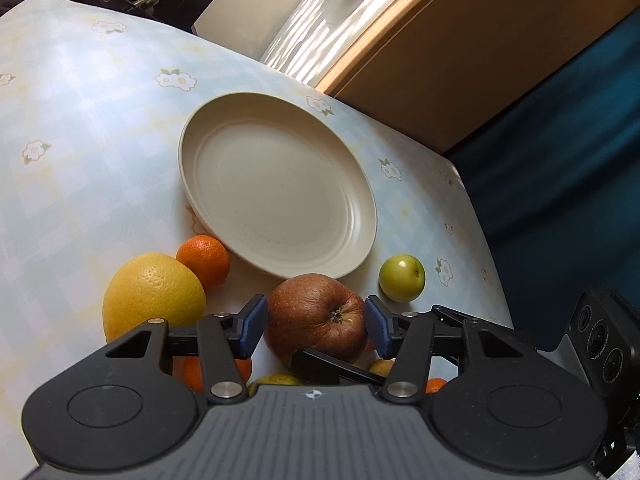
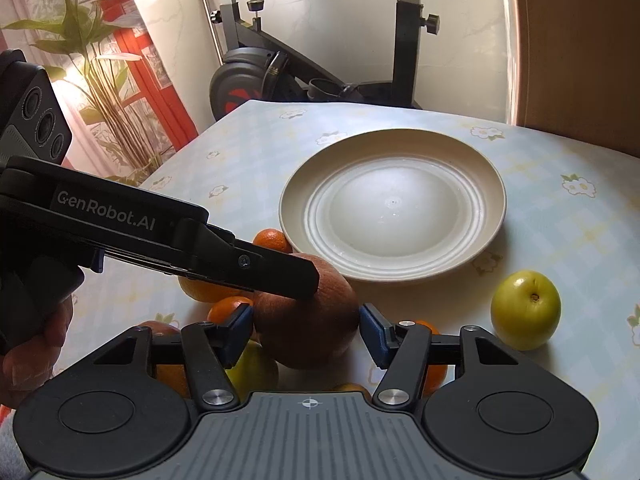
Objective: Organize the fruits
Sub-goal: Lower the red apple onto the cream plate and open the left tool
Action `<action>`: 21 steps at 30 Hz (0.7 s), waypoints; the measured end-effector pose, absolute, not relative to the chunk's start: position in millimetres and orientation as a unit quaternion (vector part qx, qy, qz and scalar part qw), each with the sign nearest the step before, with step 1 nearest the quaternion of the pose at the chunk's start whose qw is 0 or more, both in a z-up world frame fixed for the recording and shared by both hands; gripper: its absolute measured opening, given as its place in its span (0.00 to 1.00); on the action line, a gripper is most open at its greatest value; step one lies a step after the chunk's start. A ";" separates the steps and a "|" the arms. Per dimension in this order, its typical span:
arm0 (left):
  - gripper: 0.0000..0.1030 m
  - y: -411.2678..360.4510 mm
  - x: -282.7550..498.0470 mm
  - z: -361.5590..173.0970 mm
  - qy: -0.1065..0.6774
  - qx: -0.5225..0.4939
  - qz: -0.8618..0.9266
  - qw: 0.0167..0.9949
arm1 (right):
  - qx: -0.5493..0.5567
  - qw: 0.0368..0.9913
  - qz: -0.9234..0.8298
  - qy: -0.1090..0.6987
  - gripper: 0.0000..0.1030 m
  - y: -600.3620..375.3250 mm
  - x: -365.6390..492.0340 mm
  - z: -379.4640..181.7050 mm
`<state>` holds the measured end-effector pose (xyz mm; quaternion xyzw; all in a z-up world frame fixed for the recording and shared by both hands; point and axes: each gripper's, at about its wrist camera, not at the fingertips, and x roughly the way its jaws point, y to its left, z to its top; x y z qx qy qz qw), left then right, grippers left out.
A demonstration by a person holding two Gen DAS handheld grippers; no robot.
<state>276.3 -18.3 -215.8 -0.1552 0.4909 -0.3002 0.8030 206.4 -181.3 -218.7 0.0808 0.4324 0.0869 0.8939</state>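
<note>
A wrinkled red-brown apple (image 1: 316, 316) (image 2: 308, 320) sits among a cluster of fruit in front of an empty cream plate (image 1: 280, 196) (image 2: 394, 204). My left gripper (image 1: 316, 326) has its blue pads pressed on the apple's two sides. My right gripper (image 2: 306, 330) clasps the same apple from another side. The left gripper's black finger (image 2: 280, 272) lies across the apple's top. A large yellow citrus (image 1: 154, 300), a small orange (image 1: 204, 260) (image 2: 272, 240) and a green fruit (image 1: 402, 278) (image 2: 526, 310) lie nearby. More oranges (image 2: 228, 308) are partly hidden under the grippers.
The floral tablecloth (image 1: 80, 160) ends at the right edge beside dark blue fabric (image 1: 560, 160) and a wooden cabinet (image 1: 460, 60). An exercise bike (image 2: 256, 68) and a plant (image 2: 92, 60) stand beyond the table. A hand (image 2: 36, 344) holds the left gripper.
</note>
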 end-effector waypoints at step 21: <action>0.53 -11.5 375.0 -187.1 0.437 -0.168 -0.250 0.847 | 0.050 0.919 0.103 0.376 0.53 -180.2 335.2 -202.3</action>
